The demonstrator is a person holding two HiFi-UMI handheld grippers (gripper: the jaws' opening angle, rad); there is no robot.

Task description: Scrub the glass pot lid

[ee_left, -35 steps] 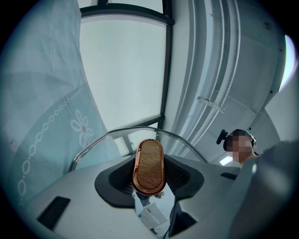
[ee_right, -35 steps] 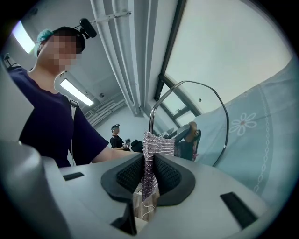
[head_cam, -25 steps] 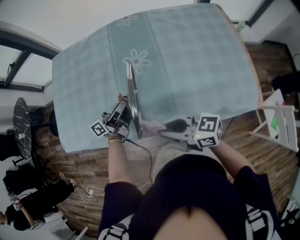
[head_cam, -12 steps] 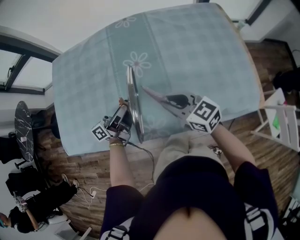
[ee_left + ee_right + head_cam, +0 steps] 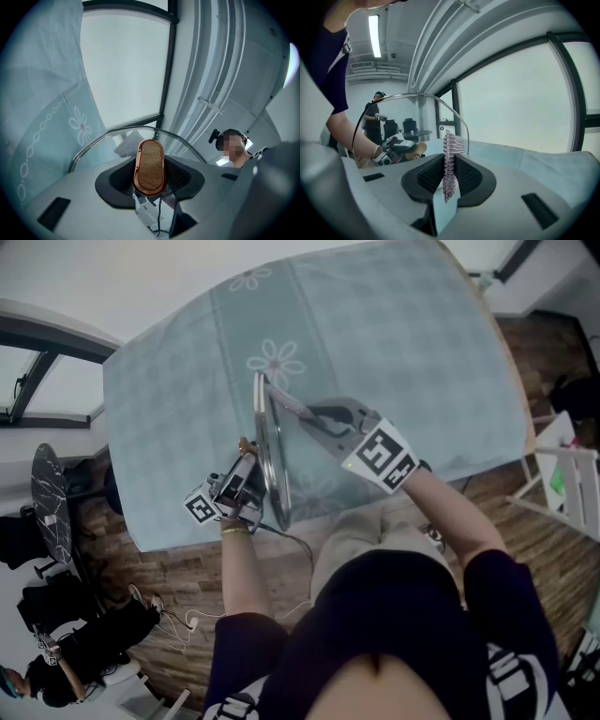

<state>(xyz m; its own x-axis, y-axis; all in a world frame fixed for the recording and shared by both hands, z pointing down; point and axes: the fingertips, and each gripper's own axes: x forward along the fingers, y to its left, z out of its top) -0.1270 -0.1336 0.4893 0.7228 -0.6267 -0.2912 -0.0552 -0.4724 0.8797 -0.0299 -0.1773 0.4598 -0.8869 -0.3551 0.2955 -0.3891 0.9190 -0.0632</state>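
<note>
Right hand-held gripper (image 5: pixel 309 415) has travelled from the near, lower end of the glass pot lid (image 5: pixel 266 442) along its face to the far, upper rim, and its marker cube now faces another way. The left hand-held gripper (image 5: pixel 246 463) and the lid have stayed put.

Lid: stands on edge on the table (image 5: pixel 403 343) and appears edge-on as a steel rim in the head view.

Left hand-held gripper: on the lid's left side, jaws clamped on the lid's wooden handle (image 5: pixel 150 166), which fills the gap between them.

Right hand-held gripper: on the lid's right side, jaws pinched narrow on a pink mesh scouring cloth (image 5: pixel 449 168), whose free end reaches the lid's upper rim. Whether the cloth presses on the glass cannot be told.

Judged meaning: one stroke has run the length of the lid's right face, so scrubbing is under way, not finished.

Writing: none legible. The marker cubes (image 5: pixel 380 456) carry black-and-white square patterns only. The tablecloth beneath the lid bears a printed flower (image 5: pixel 274 360), with no brand or label.
</note>
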